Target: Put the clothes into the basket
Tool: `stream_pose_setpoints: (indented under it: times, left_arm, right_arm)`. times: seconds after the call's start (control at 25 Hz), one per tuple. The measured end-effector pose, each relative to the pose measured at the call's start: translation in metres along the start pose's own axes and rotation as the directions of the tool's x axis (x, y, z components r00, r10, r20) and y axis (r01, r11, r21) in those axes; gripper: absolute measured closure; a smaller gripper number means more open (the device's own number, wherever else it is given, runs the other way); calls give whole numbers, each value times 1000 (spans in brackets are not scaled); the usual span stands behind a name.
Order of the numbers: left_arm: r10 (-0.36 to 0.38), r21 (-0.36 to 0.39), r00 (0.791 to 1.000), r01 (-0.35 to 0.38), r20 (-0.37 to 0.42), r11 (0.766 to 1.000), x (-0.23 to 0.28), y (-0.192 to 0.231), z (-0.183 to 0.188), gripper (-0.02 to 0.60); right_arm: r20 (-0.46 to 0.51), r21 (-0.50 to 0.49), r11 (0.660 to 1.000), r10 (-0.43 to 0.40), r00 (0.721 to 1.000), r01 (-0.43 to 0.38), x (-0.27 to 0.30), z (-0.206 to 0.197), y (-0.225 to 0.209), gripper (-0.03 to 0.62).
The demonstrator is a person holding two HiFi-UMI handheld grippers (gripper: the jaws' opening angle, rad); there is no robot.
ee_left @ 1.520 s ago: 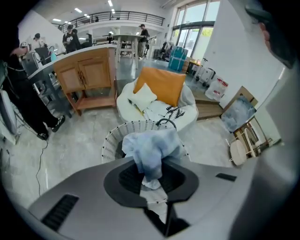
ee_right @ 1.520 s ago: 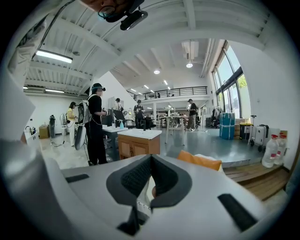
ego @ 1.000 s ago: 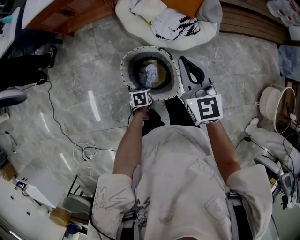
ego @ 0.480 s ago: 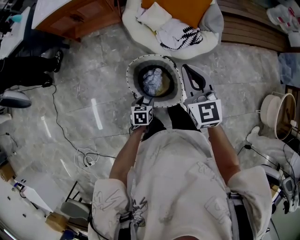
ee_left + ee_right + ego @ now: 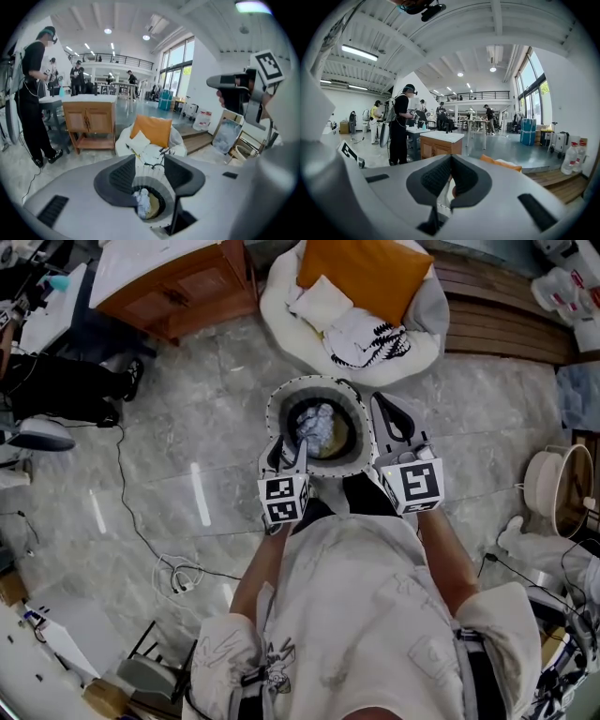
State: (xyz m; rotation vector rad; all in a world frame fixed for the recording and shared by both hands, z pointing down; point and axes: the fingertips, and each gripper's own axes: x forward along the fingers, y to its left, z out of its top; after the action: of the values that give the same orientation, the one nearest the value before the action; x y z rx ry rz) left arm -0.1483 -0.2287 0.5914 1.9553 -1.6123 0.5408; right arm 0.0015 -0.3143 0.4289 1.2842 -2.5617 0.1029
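A round basket (image 5: 277, 409) with a dotted rim stands on the marble floor in front of me, with a bluish-white cloth (image 5: 317, 425) lying in it. My left gripper (image 5: 289, 448) hangs over the basket's near rim; its jaws are closing and nothing is between them. In the left gripper view the left gripper (image 5: 150, 161) frames the basket (image 5: 161, 213) and the cloth (image 5: 143, 202) below. My right gripper (image 5: 392, 409) is beside the basket's right rim, shut and empty; the right gripper (image 5: 450, 159) points nearly level. More clothes, white with black marks (image 5: 361, 338), lie on a white beanbag (image 5: 281, 310).
An orange cushion (image 5: 366, 273) rests on the beanbag. A wooden cabinet (image 5: 178, 282) stands at the upper left, with a person's dark legs (image 5: 66, 390) left of it. Cables (image 5: 178, 573) trail over the floor at the left. A wooden step (image 5: 506, 306) runs along the upper right.
My left gripper has lifted out of the basket and drawn back toward me, leaving the bluish-white cloth inside. The right gripper has hardly moved.
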Motion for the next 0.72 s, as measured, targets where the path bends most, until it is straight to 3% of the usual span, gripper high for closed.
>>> stream_pose_setpoints:
  times: [0.16, 0.36, 0.52, 0.72]
  left_arm:
    - [30, 58, 991, -38, 129, 998, -25, 5, 50, 394]
    - [29, 120, 961, -64, 274, 991, -60, 6, 112, 396]
    - [27, 144, 922, -89, 385, 986, -88, 2, 157, 402]
    - [20, 152, 854, -116, 520, 982, -122, -6, 211, 413]
  right_arm:
    - [19, 8, 1000, -12, 1000, 11, -3, 9, 0, 606]
    - [61, 41, 999, -34, 998, 32, -5, 31, -4, 606]
    - [114, 52, 998, -50, 992, 44, -10, 60, -9, 606]
    - [202, 55, 997, -70, 977, 60, -21, 103, -17, 606]
